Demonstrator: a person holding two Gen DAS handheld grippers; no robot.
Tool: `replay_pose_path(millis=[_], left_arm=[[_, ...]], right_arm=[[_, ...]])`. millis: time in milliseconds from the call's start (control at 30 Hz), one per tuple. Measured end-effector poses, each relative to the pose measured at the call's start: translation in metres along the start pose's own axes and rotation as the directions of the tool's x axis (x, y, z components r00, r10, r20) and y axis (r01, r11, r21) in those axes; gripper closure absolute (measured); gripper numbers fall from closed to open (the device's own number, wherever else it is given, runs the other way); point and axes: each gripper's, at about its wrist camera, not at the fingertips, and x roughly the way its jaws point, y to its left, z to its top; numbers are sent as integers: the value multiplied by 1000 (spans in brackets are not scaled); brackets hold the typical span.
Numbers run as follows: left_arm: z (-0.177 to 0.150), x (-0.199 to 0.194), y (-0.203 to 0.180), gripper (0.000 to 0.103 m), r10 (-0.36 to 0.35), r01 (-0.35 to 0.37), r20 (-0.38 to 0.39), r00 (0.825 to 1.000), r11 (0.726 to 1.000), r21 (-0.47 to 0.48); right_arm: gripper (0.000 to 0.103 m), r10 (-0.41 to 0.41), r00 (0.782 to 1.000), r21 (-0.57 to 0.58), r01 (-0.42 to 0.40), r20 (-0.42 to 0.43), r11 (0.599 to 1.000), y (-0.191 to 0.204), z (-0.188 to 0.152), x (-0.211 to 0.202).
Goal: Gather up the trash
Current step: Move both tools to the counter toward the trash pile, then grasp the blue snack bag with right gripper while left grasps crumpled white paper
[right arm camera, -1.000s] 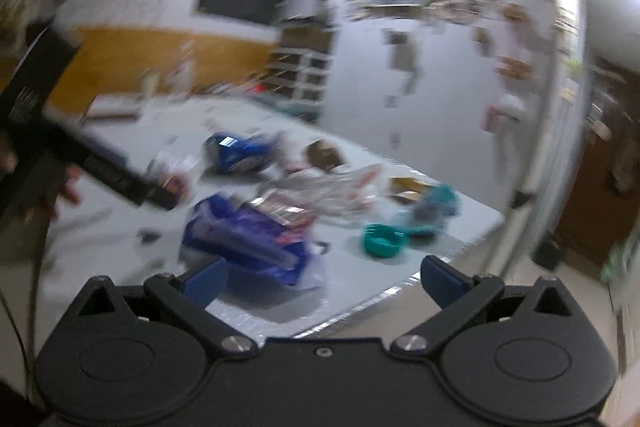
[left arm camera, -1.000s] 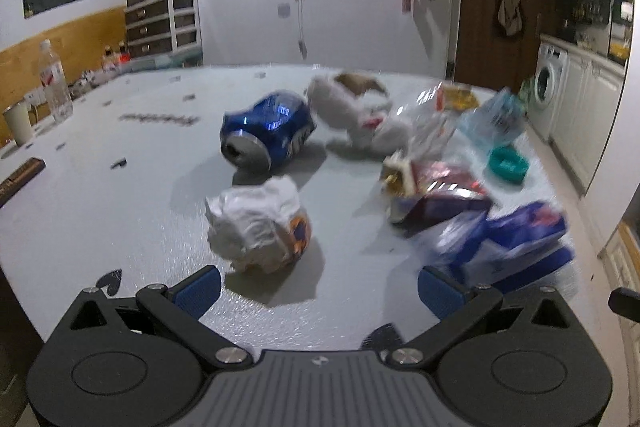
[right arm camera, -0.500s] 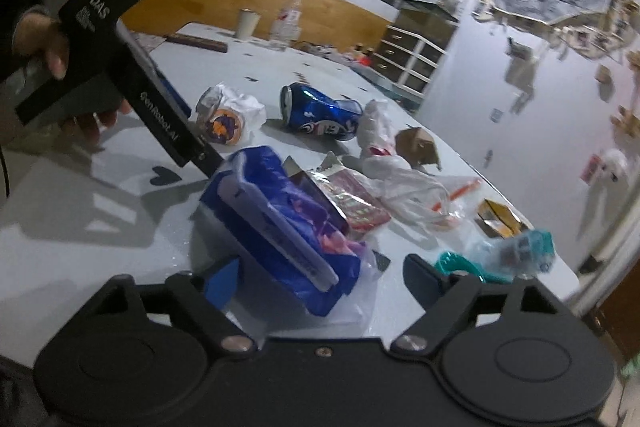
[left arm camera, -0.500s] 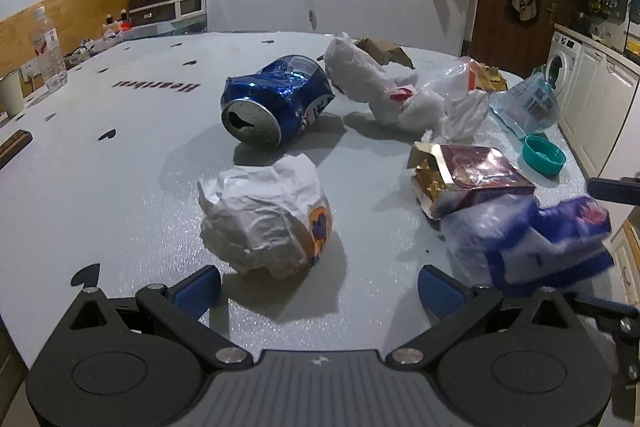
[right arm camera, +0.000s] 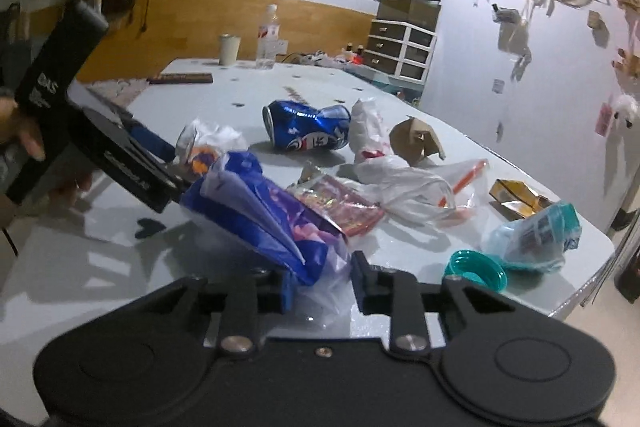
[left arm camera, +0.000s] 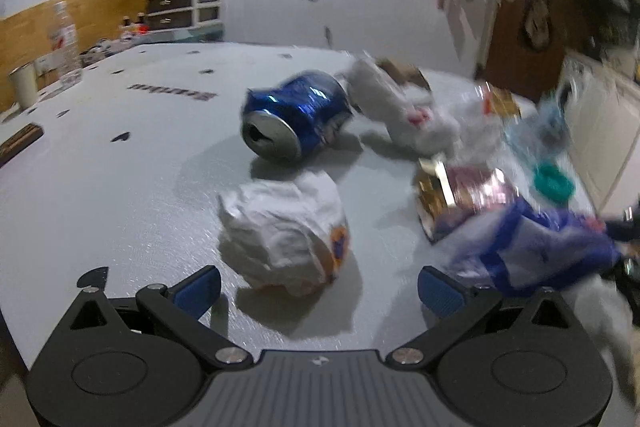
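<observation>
The right gripper (right arm camera: 318, 285) has just been closing, and its blue pads now pinch the near end of a blue-and-purple plastic bag (right arm camera: 264, 215) that lies on the pale worktop (right arm camera: 100, 267); the bag rises from between the jaws toward 11 o'clock. The left gripper (left arm camera: 318, 291) stands wide with nothing between its pads, and a crumpled white wrapper (left arm camera: 282, 231) sits just ahead of it at 12 o'clock. Beyond the wrapper, at 12 o'clock, a dented blue can (left arm camera: 294, 121) lies on its side, its mouth toward the camera. At 2 o'clock from the wrapper a shiny foil packet (left arm camera: 460, 195) lies beside the blue bag, with a teal cap (left arm camera: 554, 183) farther right near the worktop's edge. White plastic bags (left arm camera: 400, 107) are heaped behind the can at 1 o'clock.
</observation>
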Motion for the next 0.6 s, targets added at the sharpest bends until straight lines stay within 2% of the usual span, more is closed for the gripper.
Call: replay_pose_path(millis=[100, 233, 333, 400, 500, 600], left_arm=[[4, -7, 9, 4, -8, 12, 59, 998, 997, -76], [10, -4, 10, 6, -10, 17, 69, 998, 995, -99], [11, 2, 7, 11, -5, 11, 56, 998, 996, -92], [11, 6, 6, 16, -4, 9, 48, 999, 996, -92], [12, 12, 6, 22, 6, -2, 46, 999, 996, -94], [13, 17, 8, 32, 19, -13, 54, 998, 995, -103]], right_arm=[[78, -1, 1000, 27, 1, 9, 1000, 0, 2, -4], [77, 30, 1000, 18, -30, -6, 999, 4, 1, -8], [62, 64, 998, -20, -64, -12, 998, 11, -3, -11], [44, 68, 997, -63, -69, -18, 996, 17, -5, -13], [38, 79, 997, -116, -79, -3, 990, 22, -8, -15], [34, 136, 991, -137, -133, 11, 982, 20, -8, -18]])
